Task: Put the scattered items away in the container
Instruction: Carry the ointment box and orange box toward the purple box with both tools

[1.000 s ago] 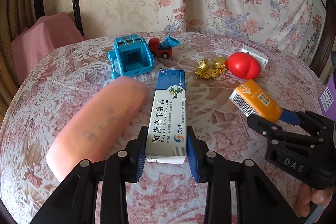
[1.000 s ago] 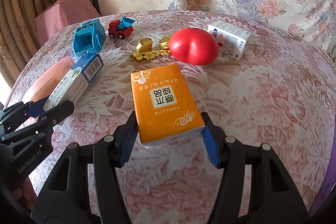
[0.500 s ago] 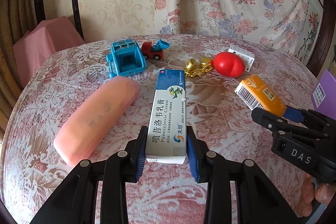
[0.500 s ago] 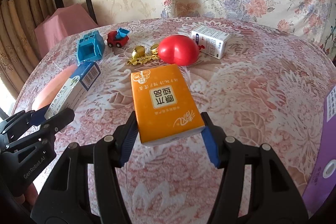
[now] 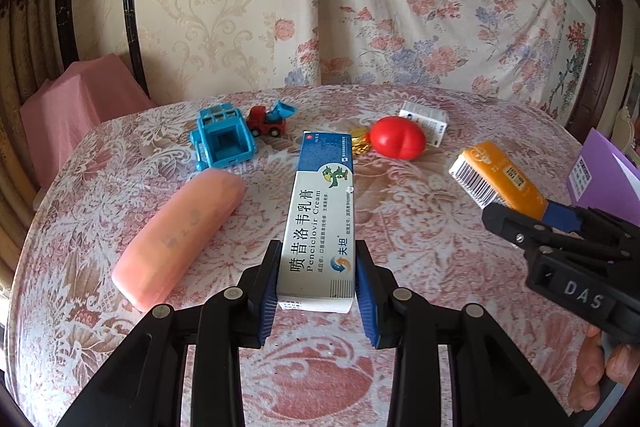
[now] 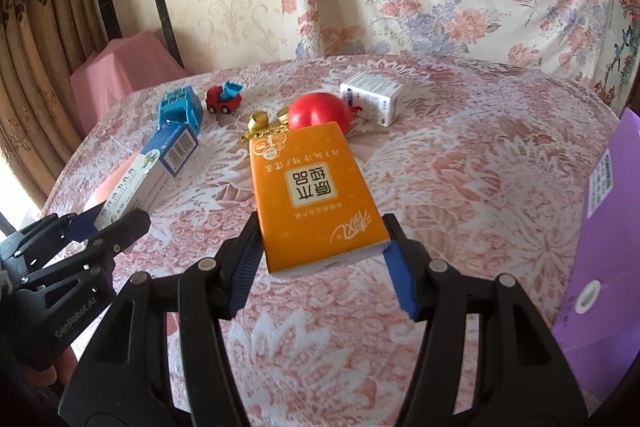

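Note:
My left gripper (image 5: 316, 283) is shut on a blue and white cream box (image 5: 320, 215) and holds it above the table. My right gripper (image 6: 320, 263) is shut on an orange tissue pack (image 6: 312, 195), also lifted; the pack shows in the left wrist view (image 5: 496, 179). A purple container (image 6: 600, 239) stands at the table's right edge. On the table lie a pink case (image 5: 180, 235), a blue toy trailer (image 5: 222, 143), a red toy truck (image 5: 268, 119), a gold trinket (image 6: 264, 127), a red ball (image 5: 396, 139) and a white box (image 6: 372, 95).
The round table (image 6: 460, 187) has a pink floral cloth. A pink covered seat (image 5: 72, 107) stands behind it at the left. Floral drapes hang behind.
Both grippers have risen and drawn back from the table with their boxes. The purple container has come into view at the right.

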Tool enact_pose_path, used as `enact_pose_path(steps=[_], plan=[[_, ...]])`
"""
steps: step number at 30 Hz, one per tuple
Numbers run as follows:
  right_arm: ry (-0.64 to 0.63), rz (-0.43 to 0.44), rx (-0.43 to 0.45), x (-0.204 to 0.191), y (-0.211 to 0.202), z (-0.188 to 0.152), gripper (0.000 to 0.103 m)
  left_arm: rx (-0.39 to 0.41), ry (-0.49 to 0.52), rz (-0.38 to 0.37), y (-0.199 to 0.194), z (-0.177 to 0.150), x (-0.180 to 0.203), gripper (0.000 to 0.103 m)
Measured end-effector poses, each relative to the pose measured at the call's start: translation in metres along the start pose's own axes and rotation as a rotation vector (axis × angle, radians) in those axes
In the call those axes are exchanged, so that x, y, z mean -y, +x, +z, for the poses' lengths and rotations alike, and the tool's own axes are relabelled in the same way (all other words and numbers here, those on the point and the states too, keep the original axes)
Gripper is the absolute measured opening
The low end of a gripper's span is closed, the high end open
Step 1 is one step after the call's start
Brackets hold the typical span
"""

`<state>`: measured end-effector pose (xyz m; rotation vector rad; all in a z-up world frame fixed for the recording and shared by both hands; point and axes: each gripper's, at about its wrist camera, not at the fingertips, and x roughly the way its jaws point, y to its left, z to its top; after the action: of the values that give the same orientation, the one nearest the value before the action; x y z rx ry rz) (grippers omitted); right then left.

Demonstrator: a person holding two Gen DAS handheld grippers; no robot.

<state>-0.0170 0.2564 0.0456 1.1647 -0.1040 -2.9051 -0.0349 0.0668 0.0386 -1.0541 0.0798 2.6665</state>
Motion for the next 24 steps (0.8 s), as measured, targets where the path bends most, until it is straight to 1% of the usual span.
enact_pose_path(steps=[6,15,24], plan=[[0.033,-0.012,0.036,0.019,-0.026,0.001,0.061,0.015,0.036,-0.038,-0.009,0.005,0.023,0.034],[0.132,-0.088,0.08,0.081,-0.072,-0.008,0.061,0.048,0.119,-0.136,-0.022,0.018,0.076,0.034],[0.204,-0.164,0.139,0.138,-0.13,-0.01,0.061,0.068,0.192,-0.241,-0.033,0.026,0.129,0.035]])
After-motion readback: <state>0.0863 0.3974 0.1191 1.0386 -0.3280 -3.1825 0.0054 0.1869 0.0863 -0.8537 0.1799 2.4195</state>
